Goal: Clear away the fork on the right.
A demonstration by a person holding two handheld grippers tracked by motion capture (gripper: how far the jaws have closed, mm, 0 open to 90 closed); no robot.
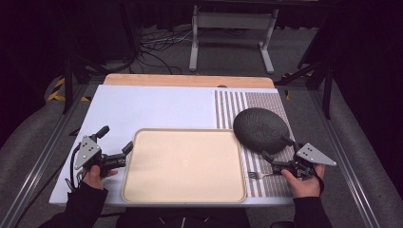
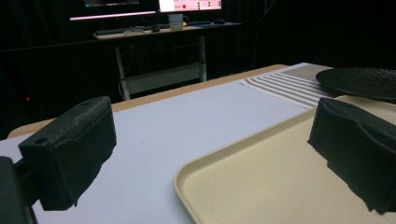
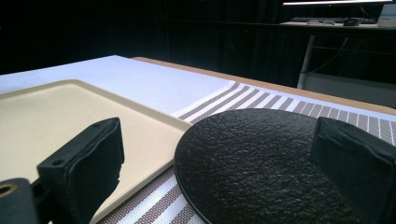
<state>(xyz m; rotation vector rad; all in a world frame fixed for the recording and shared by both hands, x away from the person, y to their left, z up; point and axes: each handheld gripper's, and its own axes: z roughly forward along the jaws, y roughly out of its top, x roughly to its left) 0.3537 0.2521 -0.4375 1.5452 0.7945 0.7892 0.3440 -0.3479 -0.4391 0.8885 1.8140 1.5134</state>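
1. Nearest the person: right gripper [image 1: 274, 153], jaws spread wide and empty, low over the striped brown-and-white woven placemat [image 1: 271, 102]. In the right gripper view, one jaw stands on the tray side and the other over the plate's far side; the plate's near rim sits between them.
2. A small silver metal fork [image 1: 259, 175] lies on the placemat just below the right gripper, tines toward the tray. Keep the hand clear of it on the way in.
3. Left gripper [image 1: 116, 144], jaws also apart and holding nothing, hovers at the left edge of the large beige rectangular plastic tray [image 1: 142, 142]. The left gripper view puts one jaw over the white tabletop [image 2: 196, 121], the other over the tray's floor.
4. The round black rough-textured plate [image 1: 261, 128] rests flat on the placemat, just beside the tray's right upper corner, apart from both grippers.
5. Judgement: the step in hand is taking the plate by its near rim. Go in low, one jaw under the lip and one above, close squarely, and lift level, since a flat plate held at one edge will want to tip.
6. The left gripper could steady the tray edge if the plate is bound there.
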